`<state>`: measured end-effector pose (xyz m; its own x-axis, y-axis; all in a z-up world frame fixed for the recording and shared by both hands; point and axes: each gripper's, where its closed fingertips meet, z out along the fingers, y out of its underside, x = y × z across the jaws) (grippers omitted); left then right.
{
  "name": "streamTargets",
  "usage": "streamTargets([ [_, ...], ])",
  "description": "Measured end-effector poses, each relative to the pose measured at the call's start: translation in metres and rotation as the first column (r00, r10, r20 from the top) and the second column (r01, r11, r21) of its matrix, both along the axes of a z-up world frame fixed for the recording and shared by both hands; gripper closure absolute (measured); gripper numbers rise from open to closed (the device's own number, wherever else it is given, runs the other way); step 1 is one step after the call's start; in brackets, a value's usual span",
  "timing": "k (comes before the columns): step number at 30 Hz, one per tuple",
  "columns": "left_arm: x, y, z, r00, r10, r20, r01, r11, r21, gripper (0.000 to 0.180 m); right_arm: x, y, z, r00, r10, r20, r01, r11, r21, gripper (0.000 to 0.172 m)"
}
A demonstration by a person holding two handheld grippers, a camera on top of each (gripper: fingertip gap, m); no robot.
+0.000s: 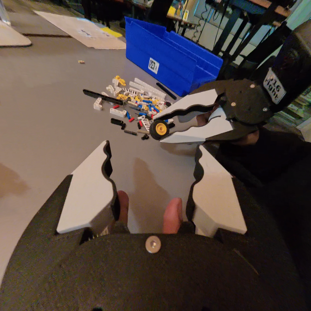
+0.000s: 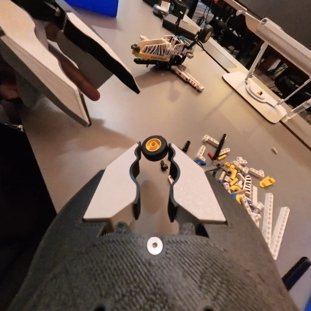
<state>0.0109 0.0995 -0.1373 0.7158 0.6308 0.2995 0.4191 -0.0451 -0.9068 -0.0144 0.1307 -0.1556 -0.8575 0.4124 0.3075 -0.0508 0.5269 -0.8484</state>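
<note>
My right gripper is shut on a small black wheel with a yellow hub, both pads pressed on its tyre, and holds it above the grey table. The left wrist view shows that same wheel pinched at the right gripper's tips. My left gripper is wide open with nothing between its fingers, just in front of the wheel. It also shows in the right wrist view at the upper left. A pile of loose building pieces lies beyond.
A blue bin stands behind the pile. A zebra-striped built model sits farther off on the table. A white lamp base is at the right. Flat cardboard lies at the back left. Across from one pair of fingers to the other is roughly 6 centimeters.
</note>
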Motion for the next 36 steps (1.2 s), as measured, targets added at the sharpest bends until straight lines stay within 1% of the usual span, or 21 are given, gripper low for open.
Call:
streamTargets([
  [2,-0.001,-0.003,-0.007,1.0,-0.001,0.028,0.002,1.0,-0.015,0.074,0.0,0.0,0.002,1.0,-0.001,0.007,0.001,1.0,-0.02,0.141],
  [3,-0.002,-0.004,-0.009,0.999,0.001,0.049,-0.001,1.0,-0.002,0.061,0.0,0.0,0.004,1.0,0.0,0.008,0.0,0.999,-0.032,0.142],
  [6,0.001,-0.002,-0.007,0.996,-0.045,0.079,0.04,0.998,0.057,0.046,0.0,0.001,0.005,1.0,-0.003,0.006,0.003,0.999,-0.04,0.142],
  [9,-0.003,-0.002,-0.005,0.997,-0.021,0.069,0.017,0.998,0.066,0.03,0.0,0.0,0.003,1.0,-0.002,0.002,0.002,1.0,-0.031,0.141],
  [10,-0.004,-0.002,-0.005,0.998,-0.011,0.054,0.009,0.999,0.046,0.024,0.0,-0.001,0.002,1.0,0.0,0.001,0.0,1.0,-0.03,0.141],
  [11,-0.008,-0.003,-0.007,0.999,0.022,0.041,-0.023,1.0,0.005,0.026,0.001,-0.002,0.003,1.0,0.003,0.001,-0.003,0.999,-0.032,0.141],
  [13,-0.019,-0.011,-0.014,0.991,0.131,-0.001,-0.13,0.985,-0.113,0.025,0.002,-0.004,0.003,1.0,0.011,0.003,-0.01,0.999,-0.039,0.142],
  [17,-0.033,-0.03,-0.021,0.953,0.251,-0.171,-0.296,0.891,-0.345,0.026,0.006,-0.009,0.004,0.999,0.035,0.008,-0.035,0.998,-0.053,0.142],
  [18,-0.033,-0.033,-0.019,0.946,0.255,-0.197,-0.311,0.885,-0.347,0.031,0.006,-0.009,0.005,0.999,0.04,0.01,-0.039,0.998,-0.057,0.142],
  [19,-0.031,-0.034,-0.014,0.944,0.254,-0.208,-0.311,0.897,-0.314,0.048,0.007,-0.01,0.005,0.999,0.043,0.011,-0.043,0.997,-0.06,0.142],
  [20,-0.029,-0.038,-0.006,0.937,0.269,-0.221,-0.322,0.911,-0.256,0.075,0.008,-0.01,0.006,0.999,0.048,0.012,-0.047,0.997,-0.063,0.142],
  [21,-0.026,-0.04,0.004,0.931,0.275,-0.241,-0.321,0.93,-0.181,0.09,0.009,-0.011,0.006,0.998,0.054,0.015,-0.053,0.996,-0.067,0.142],
  [22,-0.021,-0.039,0.015,0.933,0.246,-0.264,-0.283,0.953,-0.11,0.1,0.011,-0.012,0.005,0.998,0.062,0.019,-0.06,0.996,-0.069,0.142],
  [23,-0.015,-0.037,0.019,0.944,0.208,-0.257,-0.234,0.97,-0.073,0.13,0.012,-0.013,0.004,0.997,0.069,0.023,-0.067,0.995,-0.071,0.141],
  [24,-0.011,-0.035,0.021,0.956,0.172,-0.239,-0.187,0.981,-0.045,0.156,0.014,-0.015,0.004,0.997,0.076,0.022,-0.074,0.994,-0.075,0.141],
  [25,-0.008,-0.032,0.022,0.967,0.145,-0.209,-0.151,0.988,-0.012,0.167,0.015,-0.017,0.005,0.996,0.084,0.015,-0.083,0.993,-0.08,0.142],
  [26,-0.006,-0.03,0.023,0.978,0.123,-0.169,-0.119,0.992,0.03,0.174,0.017,-0.02,0.008,0.996,0.094,0.0,-0.094,0.992,-0.088,0.142],
  [28,-0.001,-0.02,0.02,0.997,0.053,-0.06,-0.045,0.991,0.127,0.172,0.022,-0.026,0.017,0.991,0.123,-0.047,-0.128,0.985,-0.114,0.142],
  [31,0.006,-0.009,0.012,0.993,-0.055,0.108,0.026,0.969,0.247,0.155,0.032,-0.035,0.033,0.978,0.175,-0.112,-0.193,0.967,-0.169,0.142],
  [34,0.012,-0.003,0.015,0.976,-0.132,0.173,0.064,0.934,0.352,0.149,0.041,-0.038,0.043,0.963,0.222,-0.154,-0.25,0.946,-0.205,0.142],
  [36,0.017,0.0,0.02,0.961,-0.196,0.196,0.097,0.9,0.425,0.151,0.047,-0.04,0.046,0.953,0.255,-0.163,-0.287,0.931,-0.225,0.142],
])
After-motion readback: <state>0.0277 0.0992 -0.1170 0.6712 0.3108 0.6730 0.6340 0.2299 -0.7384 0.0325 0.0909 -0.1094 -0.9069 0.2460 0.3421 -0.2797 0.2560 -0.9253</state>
